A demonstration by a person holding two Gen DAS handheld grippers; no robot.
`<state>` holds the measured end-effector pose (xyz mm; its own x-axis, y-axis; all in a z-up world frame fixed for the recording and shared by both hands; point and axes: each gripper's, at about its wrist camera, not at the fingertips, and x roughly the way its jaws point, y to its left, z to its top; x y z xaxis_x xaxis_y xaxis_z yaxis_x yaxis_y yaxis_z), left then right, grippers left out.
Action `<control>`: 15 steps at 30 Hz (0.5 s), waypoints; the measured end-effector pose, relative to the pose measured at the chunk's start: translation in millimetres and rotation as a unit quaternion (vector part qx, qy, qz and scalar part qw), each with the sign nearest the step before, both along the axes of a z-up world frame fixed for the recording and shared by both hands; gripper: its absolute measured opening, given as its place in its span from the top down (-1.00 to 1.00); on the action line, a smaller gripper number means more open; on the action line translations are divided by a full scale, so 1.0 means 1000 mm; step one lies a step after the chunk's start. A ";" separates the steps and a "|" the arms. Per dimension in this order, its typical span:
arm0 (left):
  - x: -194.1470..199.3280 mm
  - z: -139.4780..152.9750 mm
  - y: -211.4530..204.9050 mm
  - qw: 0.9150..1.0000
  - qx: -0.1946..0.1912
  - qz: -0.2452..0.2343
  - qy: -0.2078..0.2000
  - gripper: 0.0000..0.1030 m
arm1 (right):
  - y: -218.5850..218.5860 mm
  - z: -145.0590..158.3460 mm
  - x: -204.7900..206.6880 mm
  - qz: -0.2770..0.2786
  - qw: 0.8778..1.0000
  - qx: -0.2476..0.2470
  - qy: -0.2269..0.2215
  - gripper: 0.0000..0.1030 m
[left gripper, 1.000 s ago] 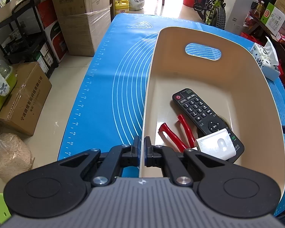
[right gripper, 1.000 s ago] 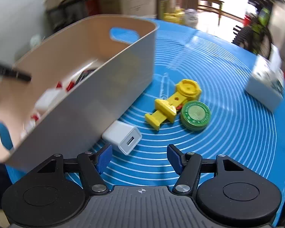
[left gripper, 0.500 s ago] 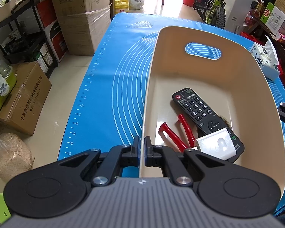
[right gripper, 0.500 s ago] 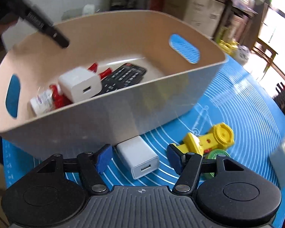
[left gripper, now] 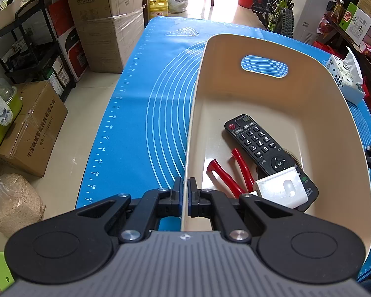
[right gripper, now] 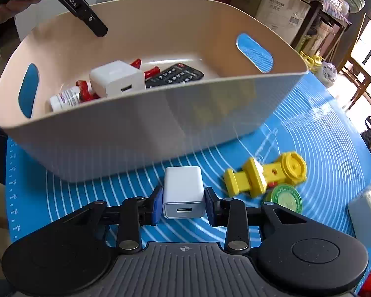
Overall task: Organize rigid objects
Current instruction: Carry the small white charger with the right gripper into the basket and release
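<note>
The right claw [right gripper: 184, 206] sits low over the blue mat [right gripper: 309, 148] that covers the counter, and a white USB charger [right gripper: 183, 191] lies flat on the mat right between its two blue pads. Its jaws have just been closing in on it; both pads now sit against the charger's sides, so it looks gripped, though the charger rests on the mat. The charger's port end faces back toward the claw's body, and its far end comes close to the outer wall of the beige bin [right gripper: 141, 133], just short of touching.

To the right of the charger, near but apart, a yellow plastic toy part [right gripper: 264, 175] lies on the mat with a green round lid [right gripper: 285, 196] touching its near side. A tissue pack [right gripper: 366, 212] sits blurred at the right edge.

The left claw [left gripper: 184, 199] is clamped shut on the bin's long rim [left gripper: 193, 123], one finger inside the wall and one outside, near the counter's left edge. Inside the bin lie a black remote [left gripper: 259, 146], red-handled pliers [left gripper: 235, 170] beside it, a second white charger [left gripper: 282, 189] resting on the remote's near end, and a small white bottle [right gripper: 65, 99] toward the near handle cutout. A person's hand [right gripper: 11, 2] shows at the top left of the right view, holding the left tool.
</note>
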<state>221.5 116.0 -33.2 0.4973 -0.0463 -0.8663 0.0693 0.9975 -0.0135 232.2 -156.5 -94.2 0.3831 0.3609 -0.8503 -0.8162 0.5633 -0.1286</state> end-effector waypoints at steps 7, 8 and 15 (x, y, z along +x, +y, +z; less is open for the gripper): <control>0.000 0.000 -0.001 1.000 0.001 0.001 0.000 0.89 | -0.023 0.020 -0.016 -0.060 0.997 0.019 -0.036 0.18; 0.000 0.000 -0.001 1.000 0.000 0.000 0.000 0.89 | -0.026 0.022 -0.018 -0.070 0.997 0.017 -0.043 0.18; 0.000 0.000 -0.001 1.000 -0.001 0.003 0.000 0.89 | -0.039 0.057 -0.025 -0.115 0.989 0.007 -0.095 0.18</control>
<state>221.7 114.7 -32.8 0.4978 -0.0454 -0.8661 0.0643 0.9978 -0.0154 207.0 -195.7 -37.6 0.6087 0.2564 -0.7508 -0.6279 0.7342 -0.2583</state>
